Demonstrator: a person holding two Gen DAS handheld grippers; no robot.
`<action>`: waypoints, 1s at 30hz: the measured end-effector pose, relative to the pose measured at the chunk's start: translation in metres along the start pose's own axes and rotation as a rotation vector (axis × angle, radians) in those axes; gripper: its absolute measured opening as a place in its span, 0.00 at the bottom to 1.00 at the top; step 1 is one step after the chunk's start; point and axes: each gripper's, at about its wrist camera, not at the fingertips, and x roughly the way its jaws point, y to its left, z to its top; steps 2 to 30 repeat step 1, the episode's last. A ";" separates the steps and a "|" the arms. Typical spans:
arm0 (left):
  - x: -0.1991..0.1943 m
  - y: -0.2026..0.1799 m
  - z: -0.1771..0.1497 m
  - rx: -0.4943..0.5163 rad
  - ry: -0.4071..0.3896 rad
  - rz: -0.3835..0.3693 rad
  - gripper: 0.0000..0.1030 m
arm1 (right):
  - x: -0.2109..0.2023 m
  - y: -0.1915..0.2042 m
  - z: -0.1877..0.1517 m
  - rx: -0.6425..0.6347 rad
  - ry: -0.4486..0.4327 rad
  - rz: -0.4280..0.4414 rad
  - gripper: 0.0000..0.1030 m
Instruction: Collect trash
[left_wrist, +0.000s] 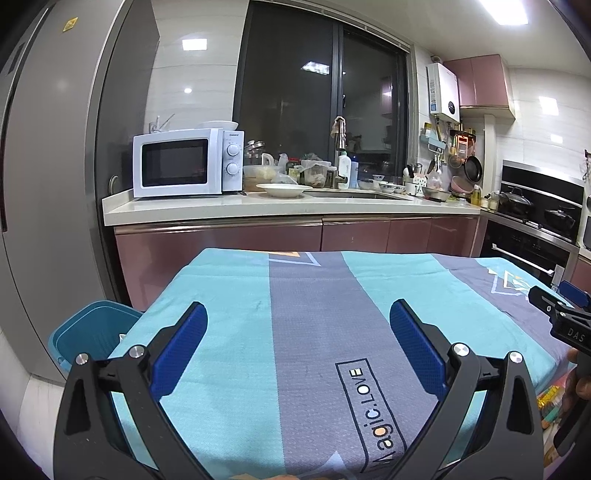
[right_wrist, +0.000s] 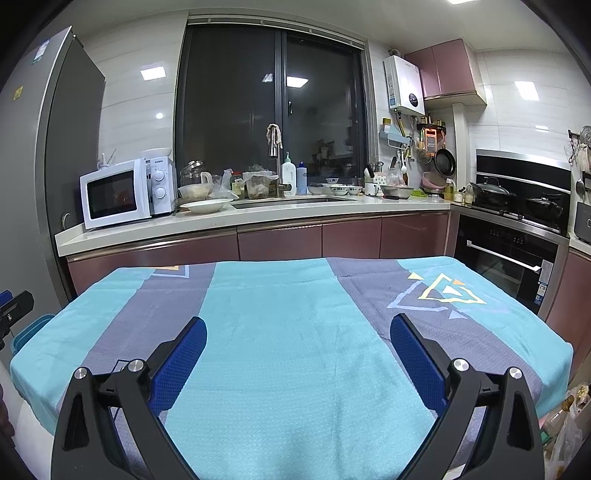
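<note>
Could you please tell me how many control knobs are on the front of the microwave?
2. Both sit on the microwave's right-hand panel, one above the other: the upper knob and the lower knob. The right wrist view shows the same two.

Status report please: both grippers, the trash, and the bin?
Left gripper open, empty. Right gripper open, empty. No trash visible on tablecloth. Teal bin beside table's left edge; nothing in the way.
</note>
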 end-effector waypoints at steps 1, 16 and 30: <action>0.001 0.000 0.000 -0.002 0.001 0.000 0.95 | 0.001 0.000 0.000 -0.003 0.002 0.000 0.93; 0.001 0.000 0.000 -0.002 0.001 0.000 0.95 | 0.001 0.000 0.000 -0.003 0.002 0.000 0.93; 0.001 0.000 0.000 -0.002 0.001 0.000 0.95 | 0.001 0.000 0.000 -0.003 0.002 0.000 0.93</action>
